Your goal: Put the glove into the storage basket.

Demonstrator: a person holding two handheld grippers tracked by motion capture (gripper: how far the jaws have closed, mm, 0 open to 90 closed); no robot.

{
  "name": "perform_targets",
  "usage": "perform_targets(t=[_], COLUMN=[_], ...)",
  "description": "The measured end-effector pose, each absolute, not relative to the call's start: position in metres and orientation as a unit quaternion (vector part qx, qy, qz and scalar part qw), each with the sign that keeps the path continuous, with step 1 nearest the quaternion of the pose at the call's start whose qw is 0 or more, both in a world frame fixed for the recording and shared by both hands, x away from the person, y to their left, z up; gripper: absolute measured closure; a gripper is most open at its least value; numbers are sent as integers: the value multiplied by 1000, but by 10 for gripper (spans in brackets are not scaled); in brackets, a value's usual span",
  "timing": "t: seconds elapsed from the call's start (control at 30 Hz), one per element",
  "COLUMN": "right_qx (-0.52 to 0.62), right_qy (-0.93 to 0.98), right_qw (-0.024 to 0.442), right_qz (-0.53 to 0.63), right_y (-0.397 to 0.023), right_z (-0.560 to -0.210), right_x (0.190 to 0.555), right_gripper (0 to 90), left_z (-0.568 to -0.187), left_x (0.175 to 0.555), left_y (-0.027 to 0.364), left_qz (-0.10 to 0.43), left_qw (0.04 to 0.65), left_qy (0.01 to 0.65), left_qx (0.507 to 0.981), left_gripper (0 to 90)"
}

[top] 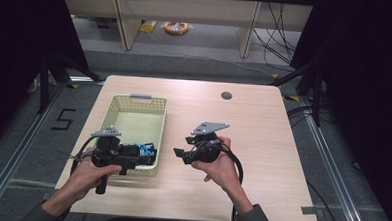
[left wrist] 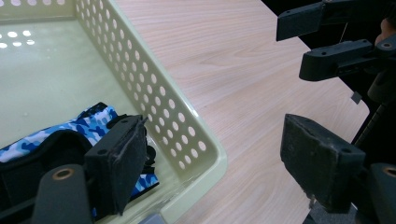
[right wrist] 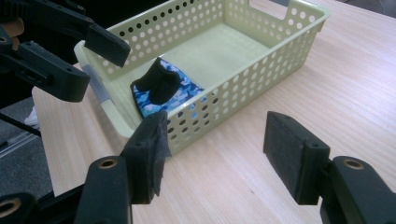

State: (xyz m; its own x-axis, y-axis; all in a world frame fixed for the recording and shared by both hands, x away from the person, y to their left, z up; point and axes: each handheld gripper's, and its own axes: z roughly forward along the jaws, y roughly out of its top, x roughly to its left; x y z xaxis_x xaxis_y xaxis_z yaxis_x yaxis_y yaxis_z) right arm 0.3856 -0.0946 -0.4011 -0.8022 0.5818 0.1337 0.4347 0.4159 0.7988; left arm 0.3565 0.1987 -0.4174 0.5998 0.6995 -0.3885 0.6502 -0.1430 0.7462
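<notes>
Both claws hang open and empty: left claw (top: 132, 160) over the near end of the pale green perforated basket (top: 115, 106), right claw (top: 181, 153) over bare tabletop (top: 253, 133). Inside the basket's near end lies a blue camouflage pouch (right wrist: 169, 93) with black trim.

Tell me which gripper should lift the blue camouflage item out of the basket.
Left, probably. The left gripper hangs open over the basket's near end, beside the blue camouflage item; the right gripper is over bare table.
</notes>
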Motion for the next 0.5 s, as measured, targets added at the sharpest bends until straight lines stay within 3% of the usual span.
perform_targets(t=[0.5], right_qx=[327], right_qy=[819], right_qw=[80], right_qz=[465], right_y=[-120], right_z=[-408], right_x=[373], right_gripper=[393], left_z=[-416], left_x=[350], left_y=[187], left_qz=[31], left_qw=[477], left_qy=[425], left_qx=[768], left_gripper=[223])
